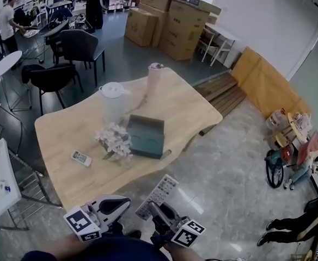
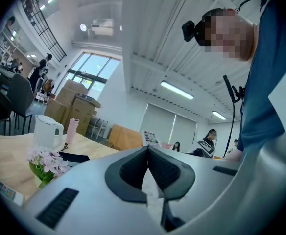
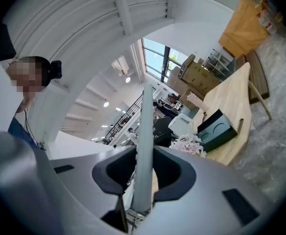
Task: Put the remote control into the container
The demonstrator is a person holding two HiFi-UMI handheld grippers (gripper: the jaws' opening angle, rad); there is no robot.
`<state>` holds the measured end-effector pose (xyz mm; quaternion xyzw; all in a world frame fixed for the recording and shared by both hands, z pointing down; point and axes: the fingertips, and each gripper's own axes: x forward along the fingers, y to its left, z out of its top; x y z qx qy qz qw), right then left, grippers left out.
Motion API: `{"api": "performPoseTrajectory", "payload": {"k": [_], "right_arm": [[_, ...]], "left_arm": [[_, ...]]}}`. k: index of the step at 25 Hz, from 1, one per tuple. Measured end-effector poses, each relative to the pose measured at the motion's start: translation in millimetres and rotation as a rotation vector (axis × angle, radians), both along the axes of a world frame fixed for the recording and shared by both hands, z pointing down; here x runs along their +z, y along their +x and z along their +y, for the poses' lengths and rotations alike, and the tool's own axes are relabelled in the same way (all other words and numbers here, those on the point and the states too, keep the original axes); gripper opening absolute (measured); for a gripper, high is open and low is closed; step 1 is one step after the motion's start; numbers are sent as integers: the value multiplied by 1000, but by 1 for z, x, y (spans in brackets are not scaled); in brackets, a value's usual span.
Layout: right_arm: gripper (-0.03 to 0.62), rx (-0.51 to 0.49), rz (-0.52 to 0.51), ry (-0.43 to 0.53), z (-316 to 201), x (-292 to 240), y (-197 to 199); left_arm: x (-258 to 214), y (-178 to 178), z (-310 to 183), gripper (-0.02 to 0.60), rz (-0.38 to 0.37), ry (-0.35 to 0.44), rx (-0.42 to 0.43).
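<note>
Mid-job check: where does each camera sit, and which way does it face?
Left gripper view: on the left gripper, looking across the table at flowers and kettle; shut jaws, the person's shirt.
Right gripper view: on the right gripper, tipped sideways, facing the container; jaws clamp a card.
Head view: on the person's head, looking steeply down at the table; both grippers at bottom.
Shared: all three show flowers and kettle.
</note>
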<state>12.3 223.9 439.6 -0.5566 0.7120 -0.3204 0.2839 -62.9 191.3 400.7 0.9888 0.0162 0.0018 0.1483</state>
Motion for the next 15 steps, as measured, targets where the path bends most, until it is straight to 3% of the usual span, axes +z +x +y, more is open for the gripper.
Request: {"api": "performPoseTrajectory", "payload": {"k": [15], "right_arm": [[109,22,78,-49,-148,6,56]], "left_arm": [[9,54,-141,12,78,-40,46]]}}
